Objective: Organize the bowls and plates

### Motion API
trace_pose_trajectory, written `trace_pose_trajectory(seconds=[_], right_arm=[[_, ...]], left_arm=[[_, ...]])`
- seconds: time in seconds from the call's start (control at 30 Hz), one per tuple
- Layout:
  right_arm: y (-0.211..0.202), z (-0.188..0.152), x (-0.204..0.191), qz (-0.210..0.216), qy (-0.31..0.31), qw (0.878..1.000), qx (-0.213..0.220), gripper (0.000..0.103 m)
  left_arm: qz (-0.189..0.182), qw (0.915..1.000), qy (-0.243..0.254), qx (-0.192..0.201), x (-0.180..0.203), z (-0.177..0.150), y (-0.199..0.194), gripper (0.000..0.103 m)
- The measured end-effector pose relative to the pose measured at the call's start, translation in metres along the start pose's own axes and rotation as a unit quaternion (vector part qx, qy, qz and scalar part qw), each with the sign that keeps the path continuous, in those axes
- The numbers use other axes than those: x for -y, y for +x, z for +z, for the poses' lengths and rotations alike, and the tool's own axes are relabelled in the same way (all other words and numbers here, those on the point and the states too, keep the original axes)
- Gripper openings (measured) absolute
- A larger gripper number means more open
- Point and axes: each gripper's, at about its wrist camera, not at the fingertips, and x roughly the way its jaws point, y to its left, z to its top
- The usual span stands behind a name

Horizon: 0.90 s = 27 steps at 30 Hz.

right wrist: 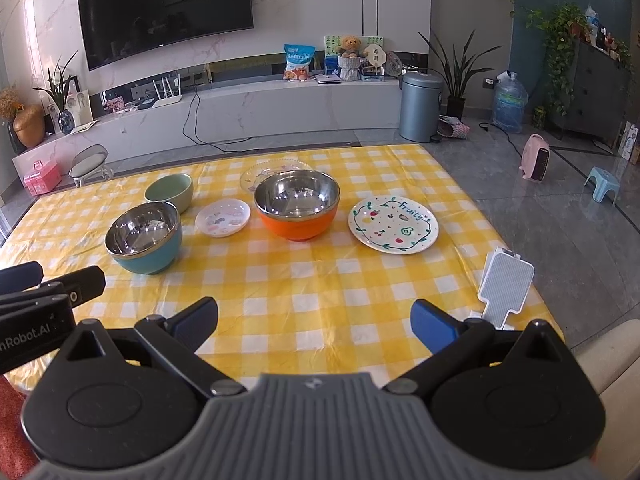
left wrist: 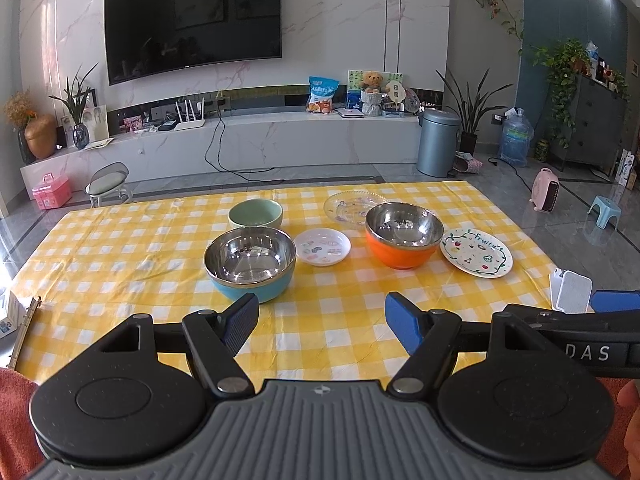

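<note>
Yellow-and-white checked cloth covers the counter (right wrist: 320, 280), living room behind with a wall TV and marble shelf. Nearest, both tools hover low over the front edge: left gripper (left wrist: 320, 322) jaws released, wide apart, nothing between; right gripper (right wrist: 314, 320) jaws likewise spread and empty. White mesh-faced paddle-shaped gadget (right wrist: 506, 288) lies at the right front corner, just beside the right gripper.

Next row back, left to right: steel-lined bowl with light blue outer shell (left wrist: 250, 266), small white round plate with sticker-like prints (left wrist: 322, 247), steel-lined bowl with orange shell (left wrist: 404, 236), white ceramic plate with hand-painted fruit and green vine border (left wrist: 476, 254). All apart, none stacked. Farther back: pale green ceramic bowl (left wrist: 256, 215) just behind the blue one, clear glass plate (left wrist: 352, 204) partly hidden behind the orange bowl.

Handling guess: steel bowls light, stiff, slick inside, so pinch the rim wall, one finger in, one out. Ceramic and glass pieces fragile, probably heavier; plates lie flat, so the lip must be caught at a shallow angle, and the glass one looks slippery. Nothing organized yet.
</note>
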Motion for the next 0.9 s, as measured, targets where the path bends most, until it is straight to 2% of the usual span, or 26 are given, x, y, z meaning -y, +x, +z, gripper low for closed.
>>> trace_pose_trajectory(seconds=[0.9], right_arm=[[-0.002,0.0,-0.0016,0.0,-0.003,1.0,-0.001,0.1]], left_arm=[[-0.002,1.0,-0.004,-0.001,-0.0014,-0.0028,-0.0004,0.084]])
